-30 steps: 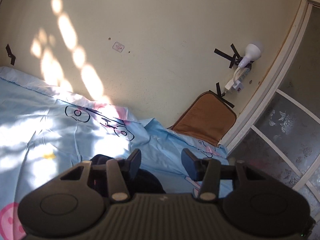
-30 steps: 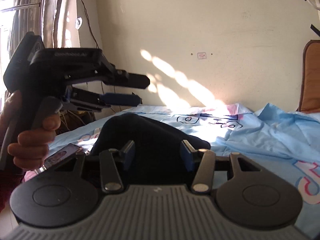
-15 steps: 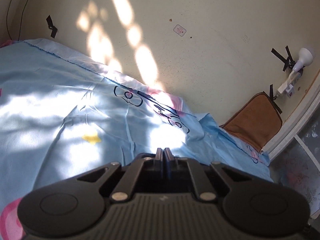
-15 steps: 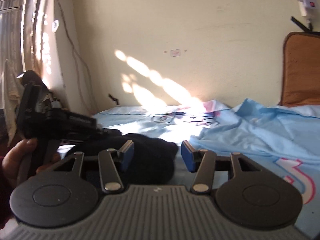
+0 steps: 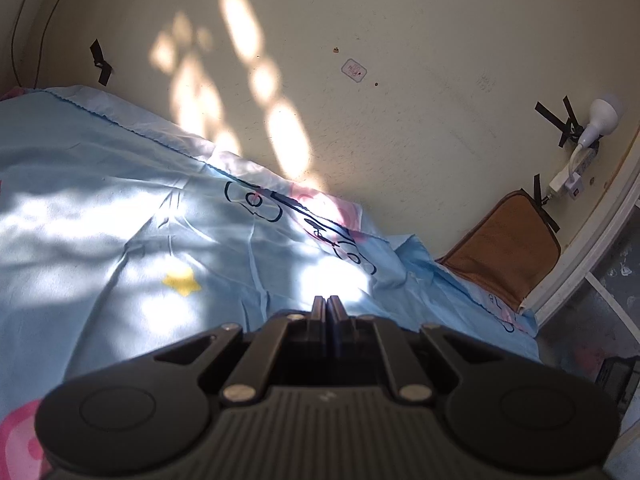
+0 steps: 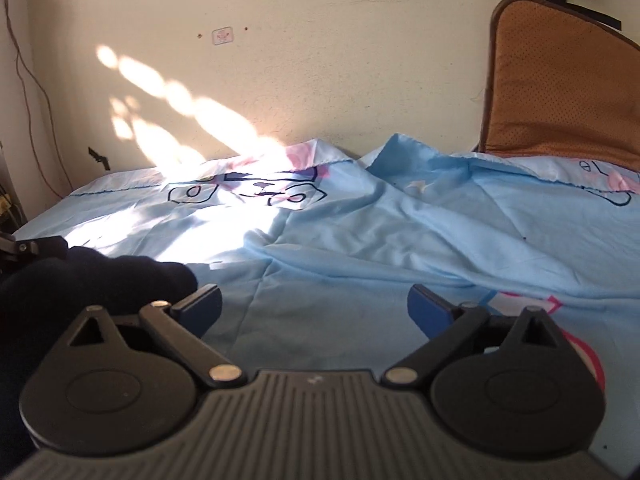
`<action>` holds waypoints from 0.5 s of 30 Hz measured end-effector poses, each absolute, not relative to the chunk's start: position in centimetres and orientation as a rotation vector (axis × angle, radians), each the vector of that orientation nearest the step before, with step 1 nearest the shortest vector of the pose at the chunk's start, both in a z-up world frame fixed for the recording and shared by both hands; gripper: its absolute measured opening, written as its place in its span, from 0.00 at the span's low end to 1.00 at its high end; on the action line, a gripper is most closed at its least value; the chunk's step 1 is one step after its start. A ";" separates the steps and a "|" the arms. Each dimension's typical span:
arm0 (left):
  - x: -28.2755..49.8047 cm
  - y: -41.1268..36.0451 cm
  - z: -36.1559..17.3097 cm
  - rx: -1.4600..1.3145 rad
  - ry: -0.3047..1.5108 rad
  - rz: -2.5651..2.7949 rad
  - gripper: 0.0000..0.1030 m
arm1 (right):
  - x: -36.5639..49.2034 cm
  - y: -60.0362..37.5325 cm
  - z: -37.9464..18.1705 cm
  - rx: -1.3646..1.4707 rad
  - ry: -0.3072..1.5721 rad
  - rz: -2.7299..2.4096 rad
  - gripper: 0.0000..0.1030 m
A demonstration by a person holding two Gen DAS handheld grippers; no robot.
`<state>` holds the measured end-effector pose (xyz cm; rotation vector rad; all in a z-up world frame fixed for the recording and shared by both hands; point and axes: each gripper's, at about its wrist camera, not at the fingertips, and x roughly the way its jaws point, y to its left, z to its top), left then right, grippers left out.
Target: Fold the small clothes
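Observation:
A dark navy garment (image 6: 92, 284) lies on the light blue bedsheet (image 6: 360, 240) at the lower left of the right wrist view. My right gripper (image 6: 314, 306) is wide open and empty, just right of the garment, low over the sheet. The tip of the left gripper (image 6: 38, 246) shows at the garment's far left edge. In the left wrist view my left gripper (image 5: 328, 310) has its jaws pressed together over the sheet (image 5: 120, 240). No cloth shows between them there, and the garment is hidden from that view.
A cream wall (image 5: 360, 120) runs along the bed's far side. A brown cushion (image 6: 560, 88) leans on it at the right, also in the left wrist view (image 5: 504, 252). A plug strip with a white bulb (image 5: 592, 128) is taped to the wall. A door frame (image 5: 592, 248) stands at the right.
My left gripper closed from open and its view swung left along the bed. My right gripper opened wider and moved right, so the garment now lies to its left.

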<state>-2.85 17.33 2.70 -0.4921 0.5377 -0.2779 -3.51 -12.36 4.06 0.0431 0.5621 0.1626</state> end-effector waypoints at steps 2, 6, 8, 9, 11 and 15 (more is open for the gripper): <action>-2.7 17.3 2.7 -0.488 0.538 -0.277 0.06 | -3.2 -13.0 4.0 0.079 0.575 0.163 0.98; -2.5 17.3 2.5 -0.485 0.537 -0.278 0.06 | -3.2 -12.8 4.0 0.069 0.585 0.171 0.98; -2.4 17.3 2.3 -0.477 0.529 -0.280 0.06 | -3.6 -12.6 4.2 0.068 0.575 0.173 0.98; -2.3 17.4 2.2 -0.477 0.528 -0.281 0.06 | -3.9 -12.7 4.3 0.083 0.576 0.175 0.98; -2.1 17.5 2.1 -0.489 0.532 -0.278 0.06 | -4.8 -12.9 4.7 0.113 0.580 0.182 0.98; -2.2 17.0 2.3 -0.454 0.535 -0.260 0.06 | -8.2 -13.1 5.8 0.141 0.554 0.177 0.98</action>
